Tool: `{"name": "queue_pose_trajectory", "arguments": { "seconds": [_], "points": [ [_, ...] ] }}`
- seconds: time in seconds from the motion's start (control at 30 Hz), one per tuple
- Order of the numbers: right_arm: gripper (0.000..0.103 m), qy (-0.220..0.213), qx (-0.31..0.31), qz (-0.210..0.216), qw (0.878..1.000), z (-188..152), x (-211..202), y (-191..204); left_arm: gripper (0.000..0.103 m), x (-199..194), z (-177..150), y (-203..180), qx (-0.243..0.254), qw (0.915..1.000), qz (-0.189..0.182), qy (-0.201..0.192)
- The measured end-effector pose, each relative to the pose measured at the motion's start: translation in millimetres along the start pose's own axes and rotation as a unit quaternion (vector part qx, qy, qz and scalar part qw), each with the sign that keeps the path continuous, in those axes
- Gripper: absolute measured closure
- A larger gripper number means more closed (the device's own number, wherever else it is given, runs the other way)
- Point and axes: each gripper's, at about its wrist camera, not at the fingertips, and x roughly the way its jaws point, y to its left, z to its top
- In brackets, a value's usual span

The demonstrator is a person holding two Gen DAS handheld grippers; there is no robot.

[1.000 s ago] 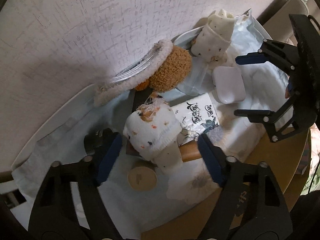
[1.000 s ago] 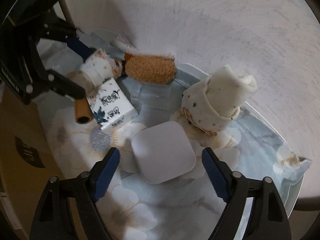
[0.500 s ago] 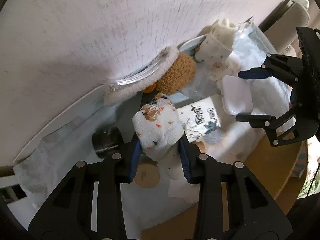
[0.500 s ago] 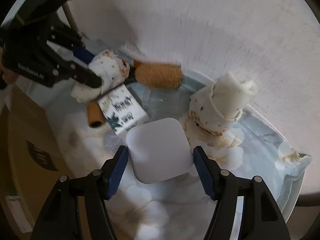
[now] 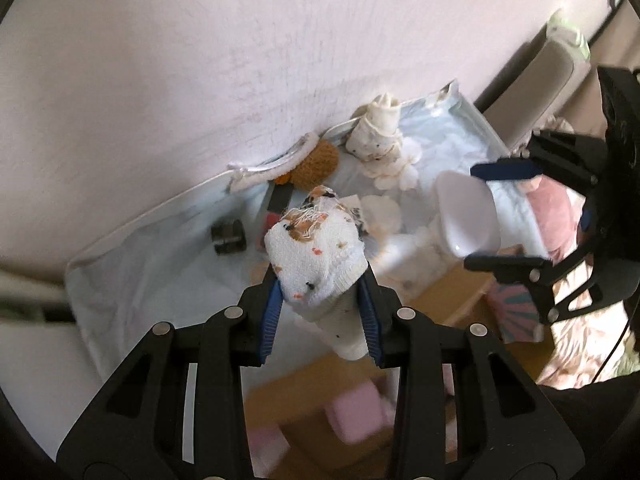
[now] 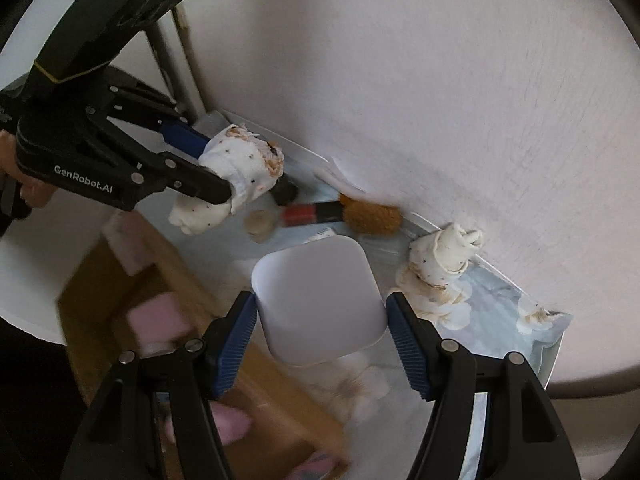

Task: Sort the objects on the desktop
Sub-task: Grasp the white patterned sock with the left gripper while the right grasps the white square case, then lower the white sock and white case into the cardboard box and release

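Observation:
My left gripper is shut on a white rolled sock with orange and black specks, held well above the table; the same left gripper and sock show at upper left in the right wrist view. My right gripper is shut on a white square case, lifted off the cloth. The right gripper and the case appear at right in the left wrist view. A second rolled sock stands by the wall. A brown brush lies against the wall.
A pale blue floral cloth covers the table by the white wall. An open cardboard box with pink items sits below the grippers. A small dark cylinder and a tan round lid lie on the cloth.
Both grippers shut, the left on the speckled sock and the right on the white case, then rose and pulled back from the table toward the cardboard box.

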Motion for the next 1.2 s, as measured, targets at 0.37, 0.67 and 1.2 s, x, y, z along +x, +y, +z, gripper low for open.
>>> {"name": "queue_pose_trajectory", "arguments": {
  "seconds": [0.37,0.67,1.2],
  "points": [
    [0.040,-0.019,0.012,0.026,0.999,-23,-46,39,0.071,-53,-59,-36,-0.016,0.9988,0.003,-0.046],
    [0.040,-0.002,0.026,0.041,0.999,-38,-25,62,0.071,-26,-111,-41,-0.071,0.9971,-0.003,-0.028],
    [0.040,0.035,0.054,0.025,0.998,-59,-2,79,0.071,-7,-146,-31,-0.115,0.9933,-0.006,-0.008]
  ]
}}
